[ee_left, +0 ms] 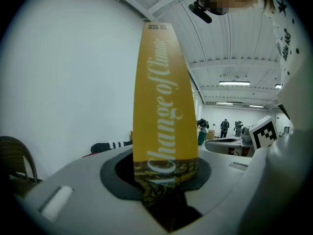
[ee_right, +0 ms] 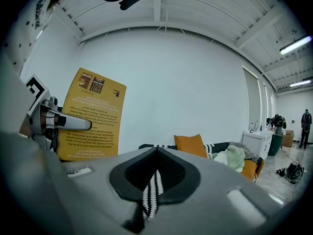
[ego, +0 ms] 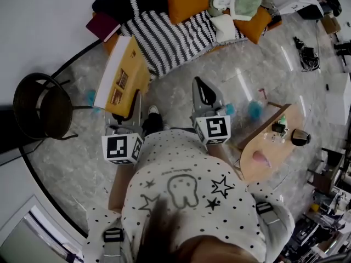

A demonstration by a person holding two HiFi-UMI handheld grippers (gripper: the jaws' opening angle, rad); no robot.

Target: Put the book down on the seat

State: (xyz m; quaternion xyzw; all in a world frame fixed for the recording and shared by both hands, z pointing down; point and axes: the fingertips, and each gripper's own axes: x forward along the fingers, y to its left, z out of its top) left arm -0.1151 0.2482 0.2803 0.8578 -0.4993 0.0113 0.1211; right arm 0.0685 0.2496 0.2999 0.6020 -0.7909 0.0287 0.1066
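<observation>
Head view and both gripper views. The thick yellow book [ego: 125, 73] is clamped at its lower end by the left gripper [ego: 129, 114] and held upright in the air, with its white-lettered spine filling the middle of the left gripper view. The book is carried above the grey marbled floor [ego: 71, 163], between the dark round woven chair [ego: 41, 107] at the left and the black-and-white striped blanket [ego: 170, 37] ahead. The chair's seat is not touched by the book, and a strip of floor is seen between them. The right gripper [ego: 202, 86] is held beside the left one with its jaw tips drawn together and nothing grasped; only the striped blanket behind shows through the slit below the tips. An orange cushion [ego: 186, 1] and pale crumpled clothes [ego: 236, 1] lie on the blanket. A light wooden table [ego: 263, 152] carrying small objects stands at the person's right, well apart from the chair.
</observation>
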